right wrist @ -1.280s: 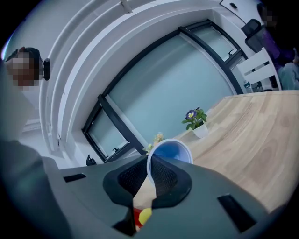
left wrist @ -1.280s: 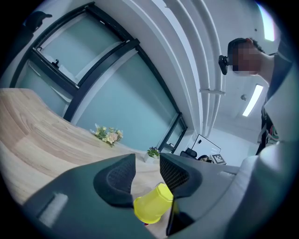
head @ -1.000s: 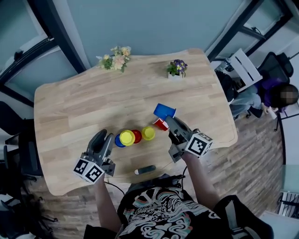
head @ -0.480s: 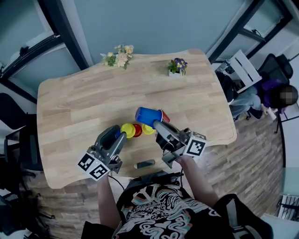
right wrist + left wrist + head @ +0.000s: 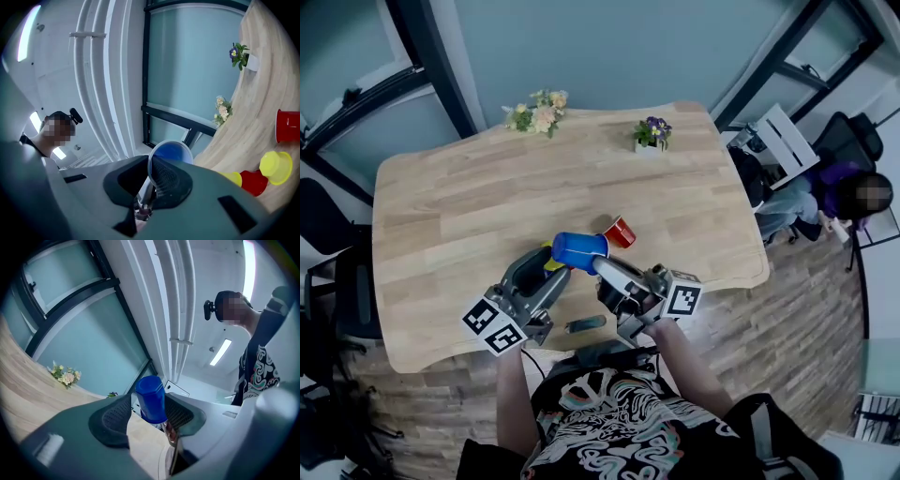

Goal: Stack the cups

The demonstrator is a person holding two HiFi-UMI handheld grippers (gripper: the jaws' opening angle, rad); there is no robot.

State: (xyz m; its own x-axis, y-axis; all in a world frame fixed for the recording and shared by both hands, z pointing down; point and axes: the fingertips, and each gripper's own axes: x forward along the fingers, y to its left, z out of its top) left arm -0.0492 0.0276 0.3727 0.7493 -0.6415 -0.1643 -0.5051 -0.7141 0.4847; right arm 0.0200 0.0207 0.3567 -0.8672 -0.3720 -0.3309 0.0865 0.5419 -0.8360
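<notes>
Your right gripper (image 5: 600,266) clamps the blue cup (image 5: 578,249) by its rim, while your left gripper (image 5: 546,274), jaws just opening, stands loose with that cup between them.

Office: glass partition (image 5: 609,47), desk chair (image 5: 861,127) (someone (image 5: 836,178) seated).

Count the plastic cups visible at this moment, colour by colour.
blue plastic cup: 1
red plastic cups: 2
yellow plastic cups: 2
Total: 5
</notes>
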